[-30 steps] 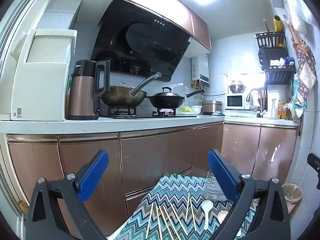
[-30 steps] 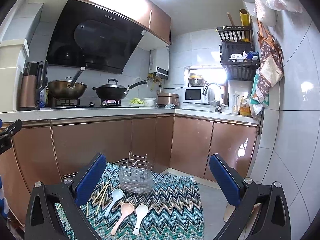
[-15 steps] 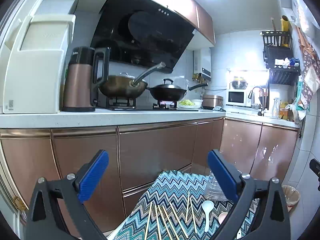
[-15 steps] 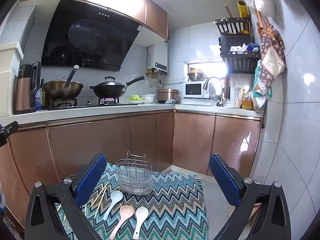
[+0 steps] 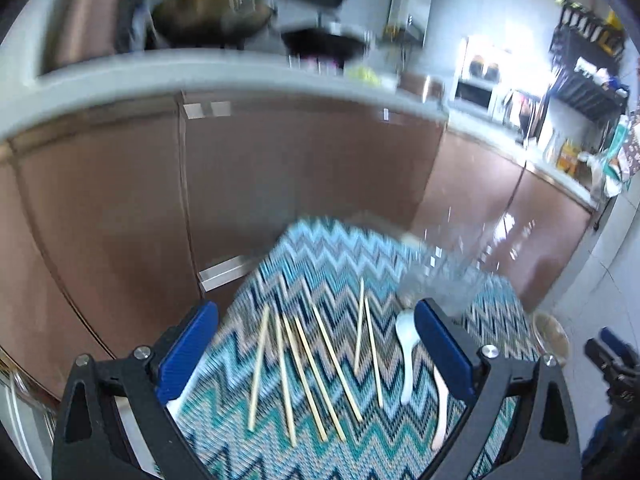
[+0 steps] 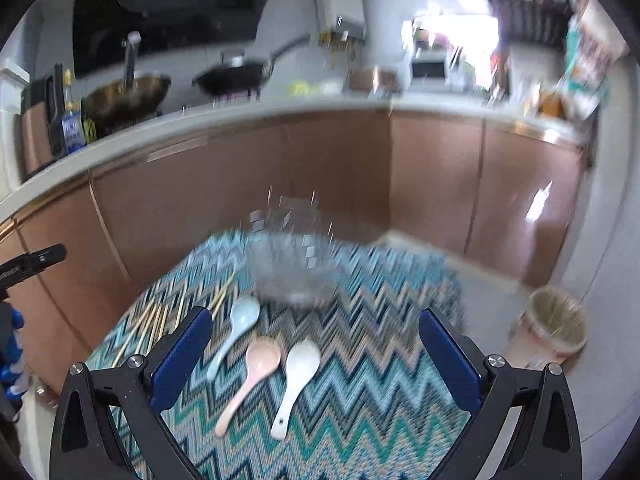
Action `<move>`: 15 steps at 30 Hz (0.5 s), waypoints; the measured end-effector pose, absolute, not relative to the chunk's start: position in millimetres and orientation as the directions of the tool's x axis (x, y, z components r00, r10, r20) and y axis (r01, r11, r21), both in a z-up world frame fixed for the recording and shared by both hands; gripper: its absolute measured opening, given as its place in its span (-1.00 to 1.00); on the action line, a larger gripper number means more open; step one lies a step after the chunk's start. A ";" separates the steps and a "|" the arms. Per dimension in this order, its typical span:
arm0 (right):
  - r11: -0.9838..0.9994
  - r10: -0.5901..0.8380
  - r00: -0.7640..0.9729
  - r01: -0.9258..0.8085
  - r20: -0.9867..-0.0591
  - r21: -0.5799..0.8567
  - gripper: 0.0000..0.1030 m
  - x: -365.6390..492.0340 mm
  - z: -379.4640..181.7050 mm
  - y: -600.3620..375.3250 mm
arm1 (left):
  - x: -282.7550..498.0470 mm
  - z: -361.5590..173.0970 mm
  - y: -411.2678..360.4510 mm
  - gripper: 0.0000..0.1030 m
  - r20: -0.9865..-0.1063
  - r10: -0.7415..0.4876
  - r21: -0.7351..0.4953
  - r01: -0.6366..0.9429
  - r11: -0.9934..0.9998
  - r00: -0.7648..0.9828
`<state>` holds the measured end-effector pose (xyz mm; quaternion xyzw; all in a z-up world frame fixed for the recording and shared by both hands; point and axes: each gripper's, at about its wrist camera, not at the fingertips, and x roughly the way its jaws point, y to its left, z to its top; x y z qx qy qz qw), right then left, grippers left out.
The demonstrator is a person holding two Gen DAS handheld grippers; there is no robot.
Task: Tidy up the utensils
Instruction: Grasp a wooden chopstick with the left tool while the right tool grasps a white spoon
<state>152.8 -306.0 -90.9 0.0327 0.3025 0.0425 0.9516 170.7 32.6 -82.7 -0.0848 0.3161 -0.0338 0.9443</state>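
Several wooden chopsticks (image 5: 308, 364) lie loose on a zigzag-patterned tablecloth (image 5: 320, 256), below my open, empty left gripper (image 5: 316, 344). A white spoon (image 5: 406, 344) lies to their right. In the right wrist view a pale blue spoon (image 6: 238, 326), a pink spoon (image 6: 252, 376) and a white spoon (image 6: 296, 380) lie side by side under my open, empty right gripper (image 6: 316, 348). A clear utensil holder with a wire rack (image 6: 294, 268) stands behind them, blurred; it also shows in the left wrist view (image 5: 440, 276). The chopsticks (image 6: 160, 316) show at the left.
Brown kitchen cabinets (image 6: 328, 172) and a counter with woks (image 6: 128, 96) run behind the table. A bin (image 6: 556, 324) stands on the floor to the right. The other gripper shows at each view's edge (image 5: 612, 364).
Both grippers have tilted down and moved toward the table; the utensils now sit larger and higher in both views. Both frames are motion-blurred. Jaws stay open.
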 end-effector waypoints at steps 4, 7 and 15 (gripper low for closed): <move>0.984 0.171 0.740 -0.101 -0.650 0.144 0.63 179.2 -123.3 -317.5 | 209.1 -114.1 34.4 0.81 -0.698 -0.178 -0.240 0.007 0.971 0.694; 0.971 0.233 0.691 -0.128 -0.685 0.201 0.35 197.1 -146.0 -324.9 | 234.0 -136.5 35.8 0.50 -0.749 -0.221 -0.284 -0.001 0.959 0.625; 0.932 0.360 0.561 -0.185 -0.745 0.312 -0.07 240.4 -195.6 -335.6 | 293.4 -197.8 48.6 -0.17 -0.843 -0.323 -0.394 -0.085 0.915 0.431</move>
